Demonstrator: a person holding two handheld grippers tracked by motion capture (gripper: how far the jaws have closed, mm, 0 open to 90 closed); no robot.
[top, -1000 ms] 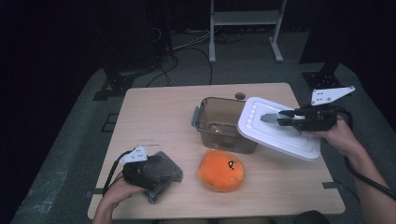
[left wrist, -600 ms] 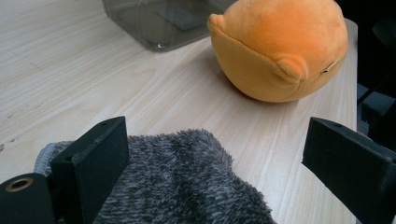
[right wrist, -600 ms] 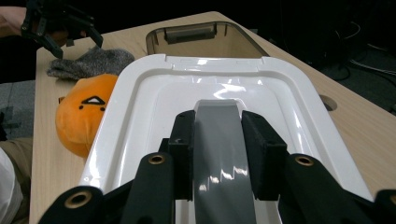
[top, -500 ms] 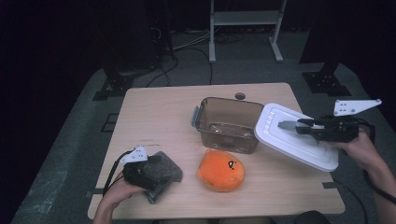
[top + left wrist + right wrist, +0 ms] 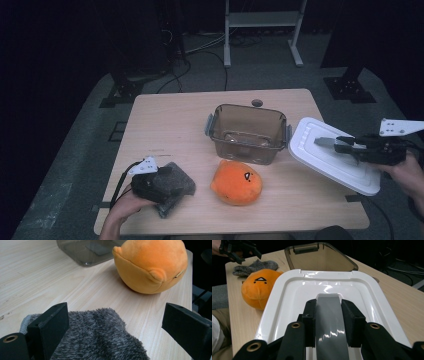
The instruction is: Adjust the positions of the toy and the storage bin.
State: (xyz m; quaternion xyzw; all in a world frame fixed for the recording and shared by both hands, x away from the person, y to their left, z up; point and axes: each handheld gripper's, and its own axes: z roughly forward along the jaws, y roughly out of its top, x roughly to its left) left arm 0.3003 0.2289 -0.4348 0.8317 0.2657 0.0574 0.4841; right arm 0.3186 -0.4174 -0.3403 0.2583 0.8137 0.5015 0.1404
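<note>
Rightward and lower now, the right gripper (image 5: 332, 143) carries the white lid (image 5: 334, 162), pinching its grey handle (image 5: 332, 322). Left gripper (image 5: 113, 332), jaws spread, rests over grey cloth (image 5: 100, 340) at lower left.

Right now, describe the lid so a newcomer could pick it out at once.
Start at the wooden table and go to its right edge, beside the clear brown container. There the right gripper clamps the grey handle of a white lid: the one flat, glossy white rectangle, held tilted.
</note>
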